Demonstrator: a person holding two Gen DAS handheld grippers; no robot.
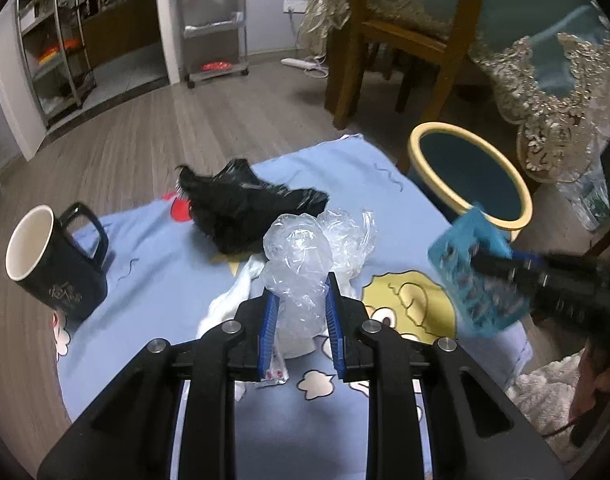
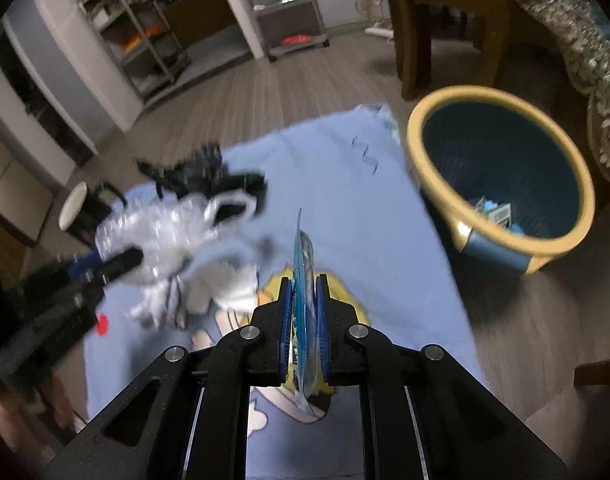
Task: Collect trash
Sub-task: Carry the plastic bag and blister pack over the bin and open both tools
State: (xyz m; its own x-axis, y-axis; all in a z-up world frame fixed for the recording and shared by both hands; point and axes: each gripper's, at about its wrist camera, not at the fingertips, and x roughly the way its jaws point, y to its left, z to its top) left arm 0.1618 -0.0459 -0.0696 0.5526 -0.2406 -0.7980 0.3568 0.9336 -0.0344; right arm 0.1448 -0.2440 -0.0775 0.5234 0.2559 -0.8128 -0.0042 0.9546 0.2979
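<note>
My left gripper (image 1: 301,294) is shut on a crumpled clear plastic bag (image 1: 297,252), held above a light blue cartoon cloth (image 1: 153,276). White paper trash (image 1: 229,304) lies under the bag. A crumpled black bag (image 1: 245,200) rests further back on the cloth. My right gripper (image 2: 303,282) is shut on a flat blue wrapper (image 2: 303,264), seen edge-on; from the left wrist it shows as a blue packet (image 1: 471,272) at the right. A yellow-rimmed bin (image 2: 501,176) stands on the floor right of the cloth, with some trash at its bottom.
A black mug (image 1: 57,256) with a white inside stands at the cloth's left edge. A wooden chair (image 1: 409,36) and a table with a lace-edged cover (image 1: 557,76) are behind the bin. Metal shelving (image 1: 53,52) lines the far wall across the wooden floor.
</note>
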